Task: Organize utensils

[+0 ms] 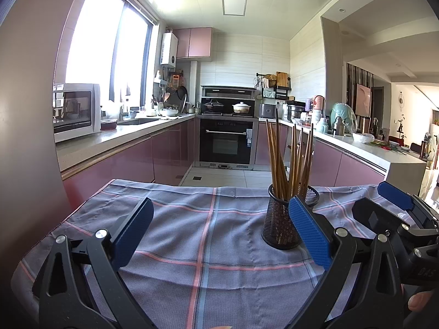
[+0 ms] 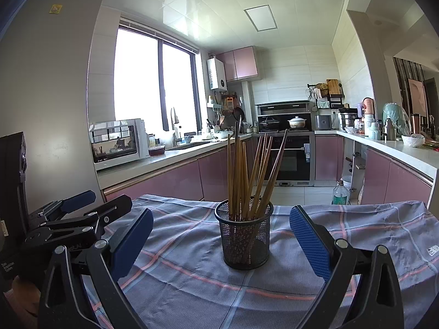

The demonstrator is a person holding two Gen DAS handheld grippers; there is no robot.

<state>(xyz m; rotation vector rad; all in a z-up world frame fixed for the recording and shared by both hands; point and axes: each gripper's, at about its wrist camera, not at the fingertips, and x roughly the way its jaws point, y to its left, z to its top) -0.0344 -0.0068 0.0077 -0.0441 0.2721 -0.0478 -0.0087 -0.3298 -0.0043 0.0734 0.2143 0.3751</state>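
— Where are the utensils?

— The brown wooden chopsticks stand bunched in the black wire-mesh cylinder holder, upright on the grey-blue plaid cloth with pink lines. Their lower ends blur behind the mesh, so I can't count them.

— And your claws?

— My right gripper is spread wide, empty, the holder between its blue pads without touching. My left gripper is released too; its right pad covers part of the holder. A fingertip shows at the frame edge, the rest of that hand cut off
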